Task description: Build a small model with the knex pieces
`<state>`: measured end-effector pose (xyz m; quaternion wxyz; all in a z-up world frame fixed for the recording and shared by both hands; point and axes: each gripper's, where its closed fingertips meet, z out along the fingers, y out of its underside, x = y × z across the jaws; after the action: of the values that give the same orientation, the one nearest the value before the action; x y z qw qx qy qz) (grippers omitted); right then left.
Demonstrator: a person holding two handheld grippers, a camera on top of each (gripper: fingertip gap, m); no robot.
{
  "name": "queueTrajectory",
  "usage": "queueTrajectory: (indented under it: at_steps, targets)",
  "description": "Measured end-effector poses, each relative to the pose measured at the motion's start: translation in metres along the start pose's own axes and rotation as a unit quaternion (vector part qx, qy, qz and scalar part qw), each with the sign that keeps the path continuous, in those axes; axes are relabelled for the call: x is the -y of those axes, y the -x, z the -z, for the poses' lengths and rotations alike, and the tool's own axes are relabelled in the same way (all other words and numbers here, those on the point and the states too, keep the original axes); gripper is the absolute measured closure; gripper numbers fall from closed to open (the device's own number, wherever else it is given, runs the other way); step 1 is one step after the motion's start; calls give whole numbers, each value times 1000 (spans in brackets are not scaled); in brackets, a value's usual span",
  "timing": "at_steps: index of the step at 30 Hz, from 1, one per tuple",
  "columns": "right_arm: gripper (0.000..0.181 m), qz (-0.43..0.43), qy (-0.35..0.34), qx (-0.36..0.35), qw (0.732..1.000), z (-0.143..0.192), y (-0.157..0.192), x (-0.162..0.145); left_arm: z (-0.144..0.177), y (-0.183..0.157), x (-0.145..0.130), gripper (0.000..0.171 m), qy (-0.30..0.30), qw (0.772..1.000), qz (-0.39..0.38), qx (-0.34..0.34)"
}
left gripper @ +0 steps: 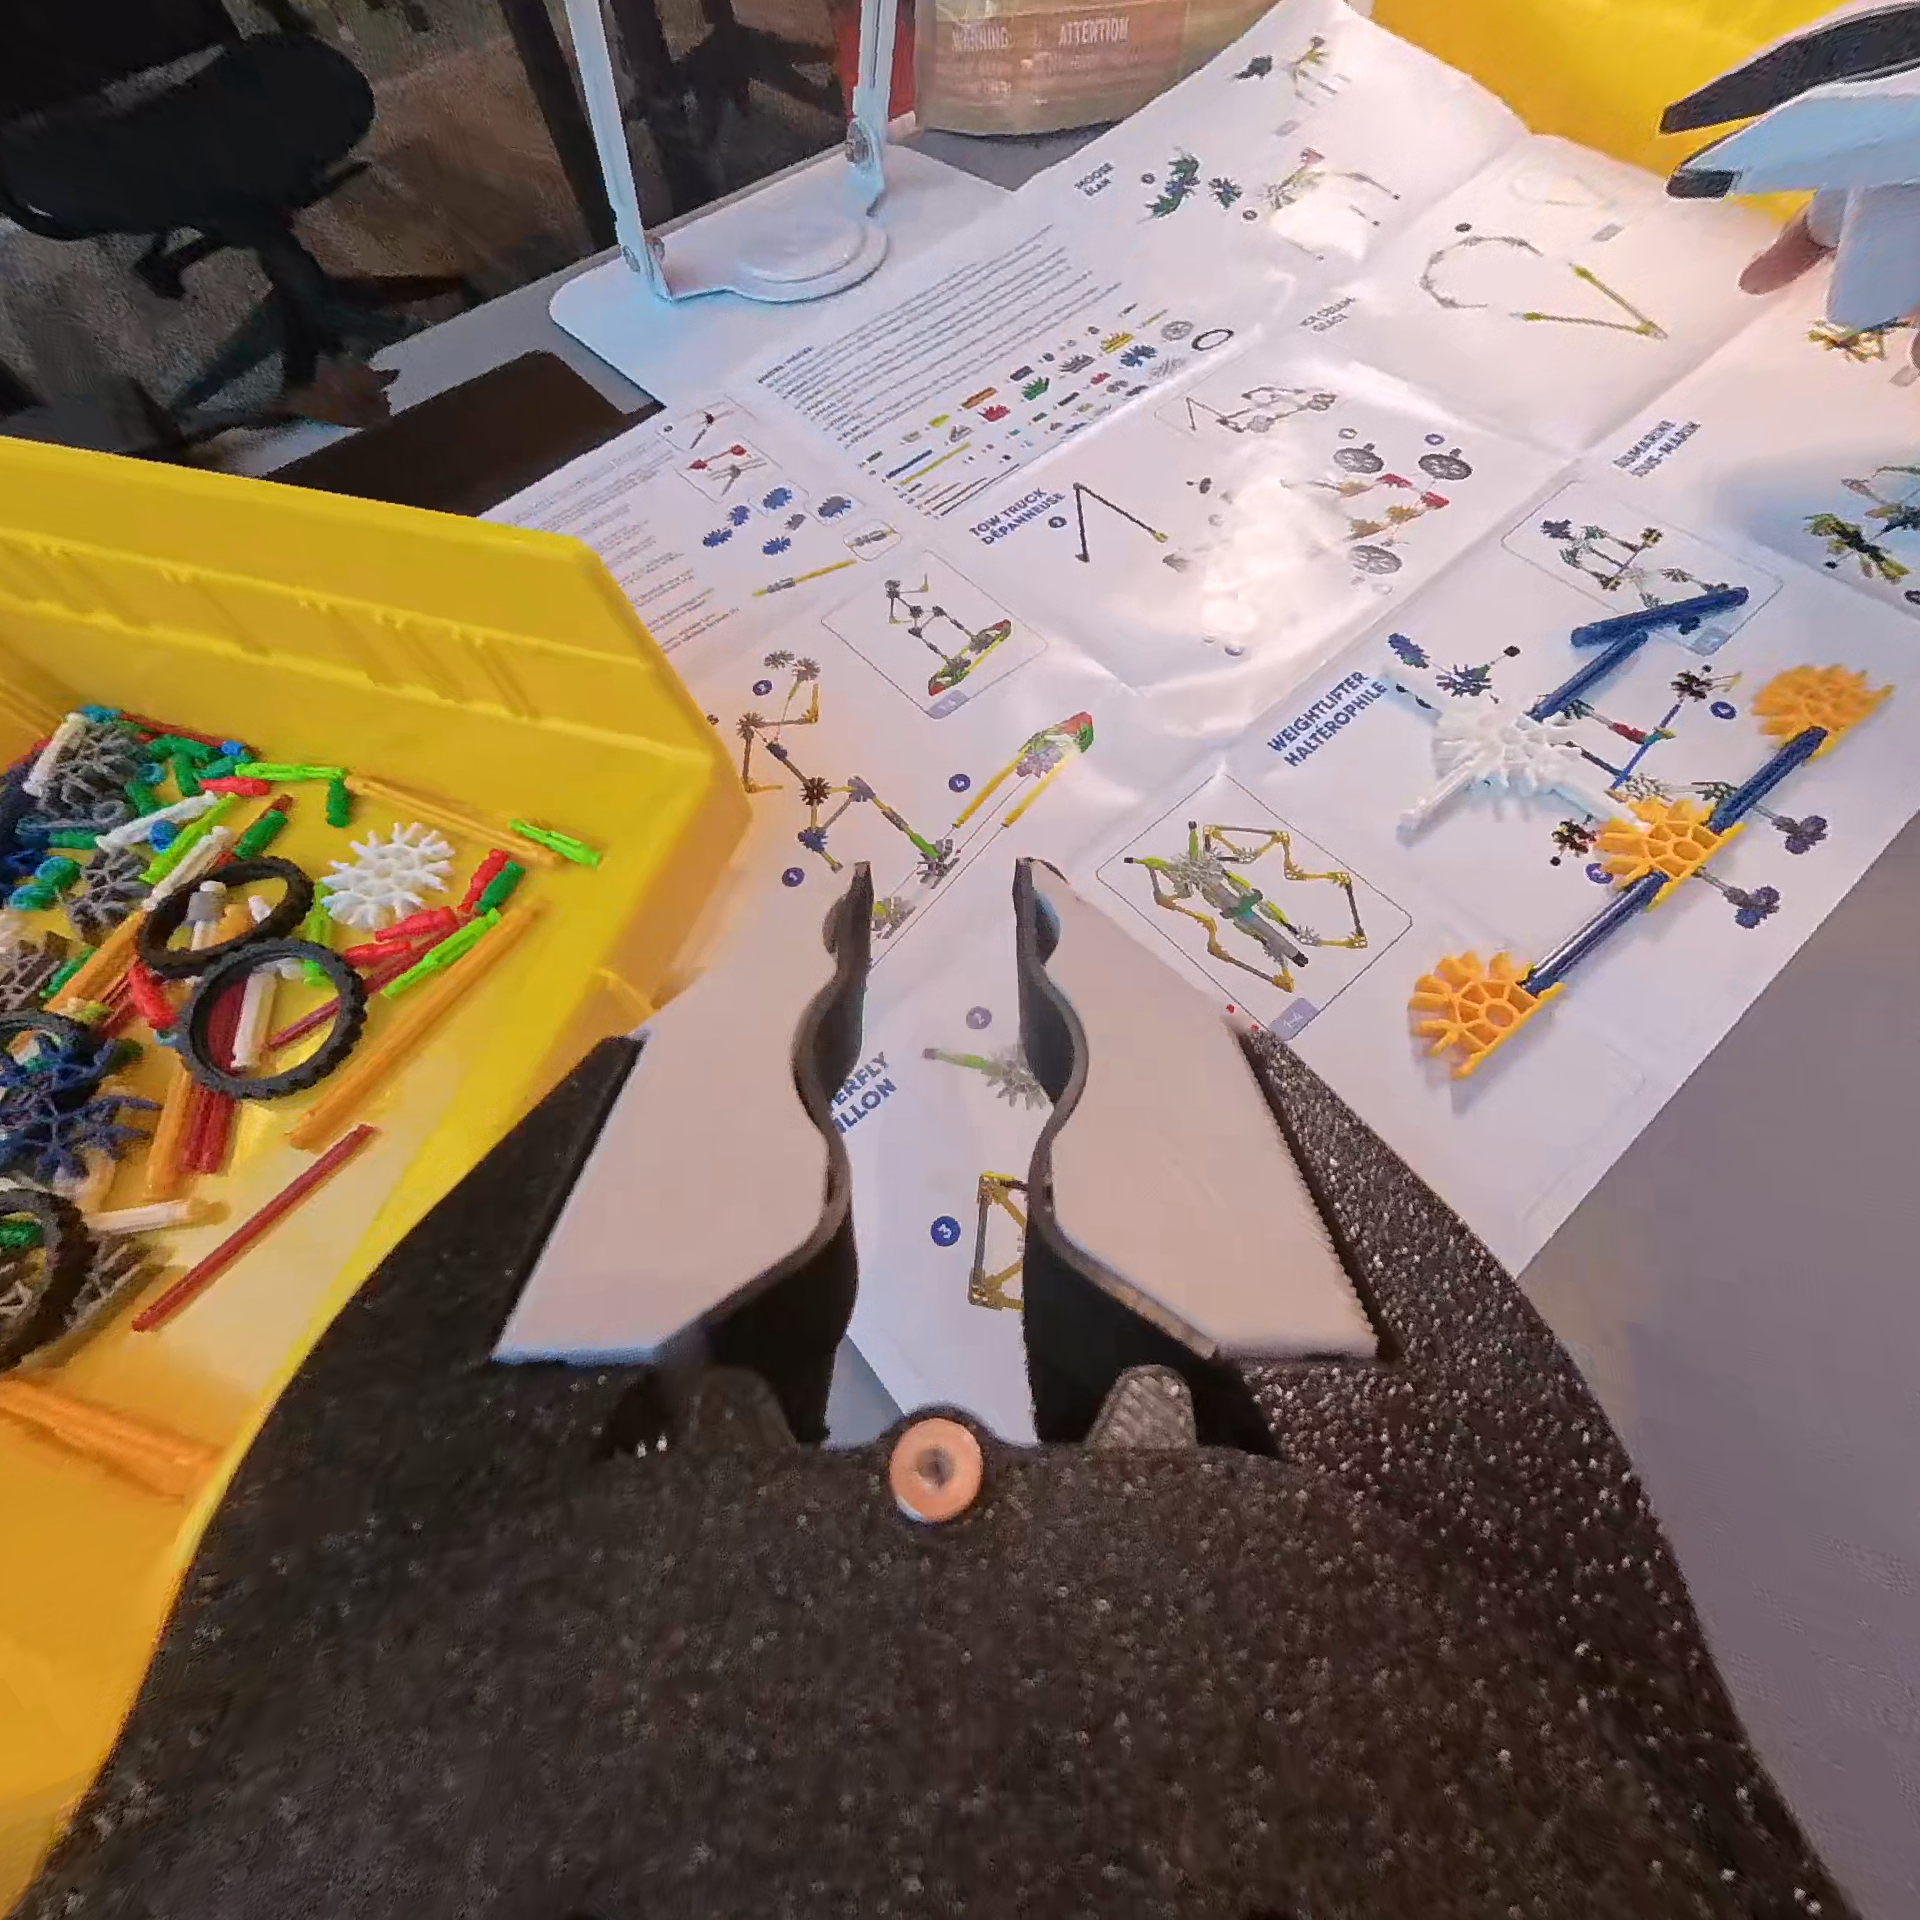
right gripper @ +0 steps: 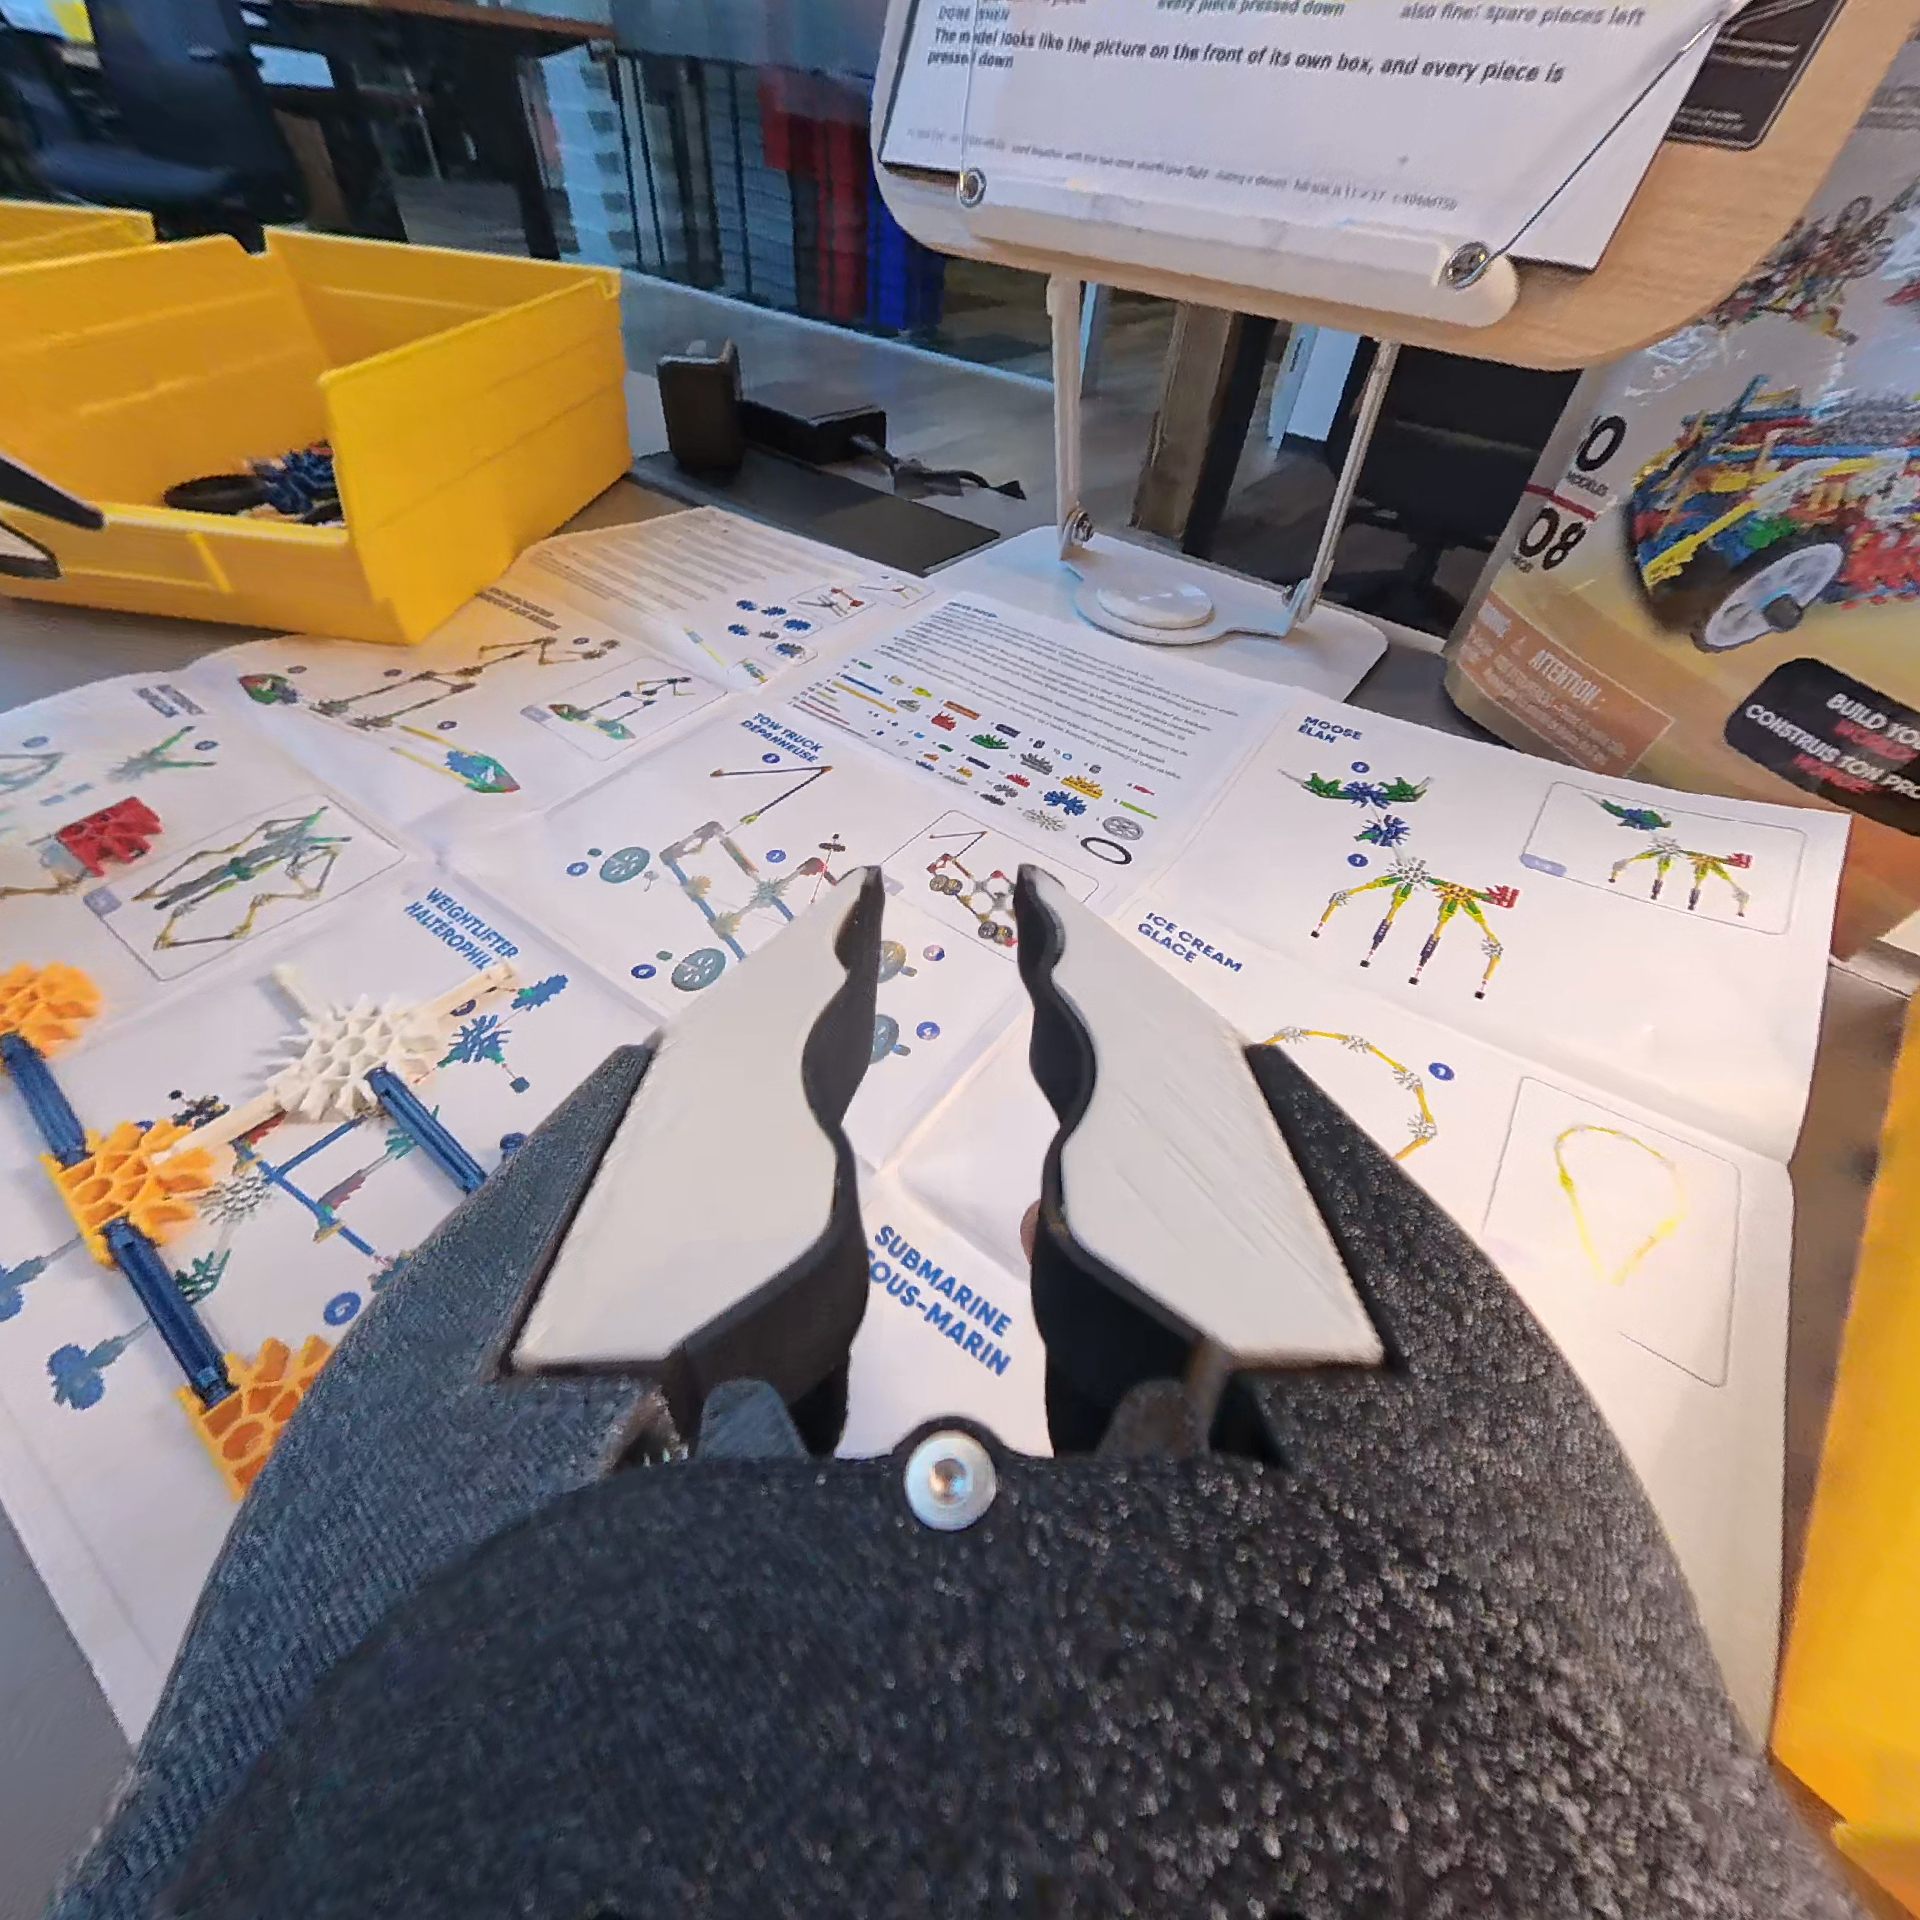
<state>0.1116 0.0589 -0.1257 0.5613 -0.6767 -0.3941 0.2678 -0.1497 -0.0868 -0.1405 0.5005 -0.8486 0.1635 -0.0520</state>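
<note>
My left gripper [left gripper: 940, 883] is open and empty above a large white instruction sheet [left gripper: 1195, 623], just right of a yellow bin [left gripper: 582, 665] of loose rods, connectors and black tyres [left gripper: 275, 1023]. A partly built piece with blue rods and orange connectors [left gripper: 1662, 842] and a white snowflake connector [left gripper: 1496, 748] lies on the sheet to the right. My right gripper [right gripper: 948, 888] is open and empty above the same sheet [right gripper: 1247, 727]; the built piece [right gripper: 135, 1174] lies to its left. The right gripper also shows at the top right of the left wrist view [left gripper: 1787, 114].
A white document stand [right gripper: 1164, 603] holds a printed page at the back. A toy set box [right gripper: 1714, 540] stands at the right, with another yellow container [right gripper: 1860, 1455] beside it. A small red connector [right gripper: 109, 831] lies on the sheet. A black block [right gripper: 707, 405] sits behind. Left tips to right tips: about 30 cm. From either gripper's tips it is about 20 cm to the built piece [right gripper: 135, 1174]. It turns up in the left wrist view [left gripper: 1660, 832] as well.
</note>
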Motion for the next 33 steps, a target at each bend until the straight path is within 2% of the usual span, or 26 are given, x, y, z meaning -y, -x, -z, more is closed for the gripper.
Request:
queueTrajectory:
  at_steps: [11, 16, 20, 24, 27, 33]
  targets:
    - [156, 13, -11, -1, 1000, 2, 4, 2, -10, -6, 28, 147, -76, 995, 58, 6]
    - [150, 36, 11, 46, 998, 1, 26, 0, -34, -22, 48, 144, -96, 994, 51, -29]
    - [148, 101, 70, 119, 985, 6, 57, -12, -56, -30, 55, 143, -104, 994, 18, -42]
    - [154, 153, 168, 185, 956, 19, 82, -50, -61, -43, 48, 145, -117, 991, -15, -57]
    - [168, 185, 218, 203, 936, 23, 91, -68, -56, -56, 45, 147, -125, 988, -53, -69]
    - [170, 178, 286, 232, 913, 21, 100, -83, -53, -74, 37, 147, -111, 985, -99, -91]
